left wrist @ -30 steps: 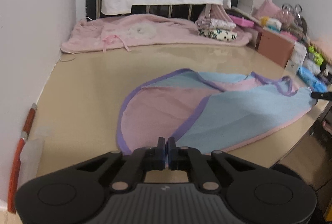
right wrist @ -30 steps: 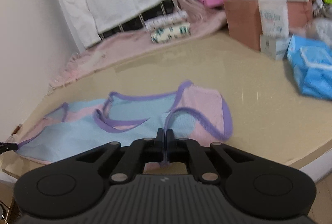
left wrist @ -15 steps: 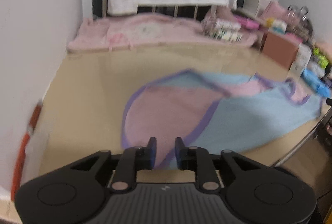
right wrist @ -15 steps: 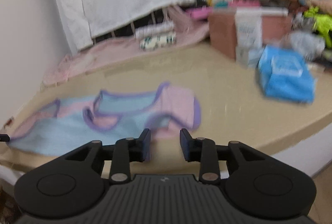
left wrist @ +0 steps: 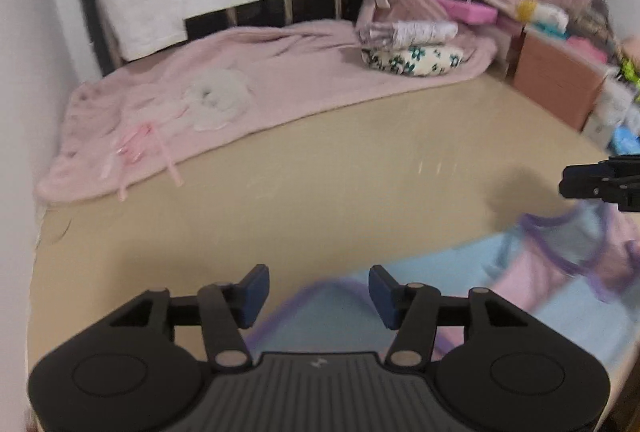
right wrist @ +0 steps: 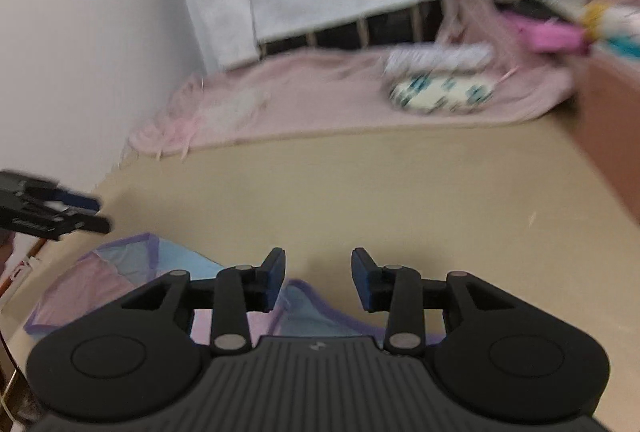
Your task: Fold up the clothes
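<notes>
Left gripper [left wrist: 316,290]: jaws opening, holding nothing.
Right gripper [right wrist: 319,279]: jaws opening, holding nothing too.
Dress [left wrist: 460,296]: flat on the table [left wrist: 320,191], under both grippers.
Tip: grab both corners together.

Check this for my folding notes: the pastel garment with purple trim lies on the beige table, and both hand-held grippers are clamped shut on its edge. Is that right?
Not quite. The garment does lie on the beige table, but neither hand-held gripper is clamped on it. The left wrist view shows the left hand-held gripper with jaws apart and opening; the right wrist view shows the same for the right hand-held gripper. Nothing is pinched.
</notes>
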